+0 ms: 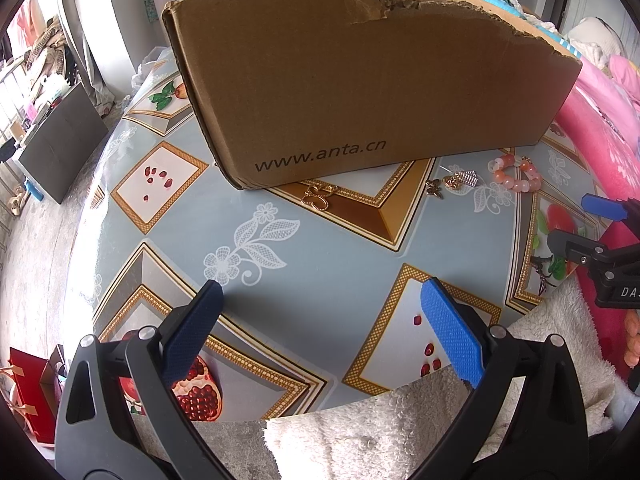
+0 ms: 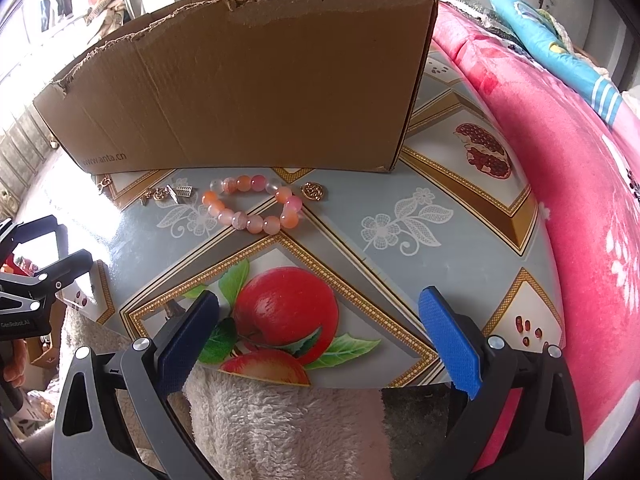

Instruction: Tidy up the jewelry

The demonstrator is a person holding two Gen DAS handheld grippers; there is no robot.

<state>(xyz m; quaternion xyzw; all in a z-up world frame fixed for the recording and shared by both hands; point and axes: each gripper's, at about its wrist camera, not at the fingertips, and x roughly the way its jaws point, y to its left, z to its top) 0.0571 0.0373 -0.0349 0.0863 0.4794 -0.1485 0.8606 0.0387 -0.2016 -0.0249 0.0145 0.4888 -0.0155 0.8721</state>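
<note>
A torn brown cardboard box marked www.anta.cn stands at the back of the table; it also shows in the right wrist view. In front of it lie a pink-orange bead bracelet, a gold coin pendant, small gold and silver charms, a butterfly charm and a gold clover piece. My left gripper is open and empty above the front of the table. My right gripper is open and empty, well short of the bracelet.
The table wears a patterned oilcloth with fruit prints. A pink blanket lies along the right. A white fleece cloth hangs at the front edge. The right gripper shows at the left view's right edge.
</note>
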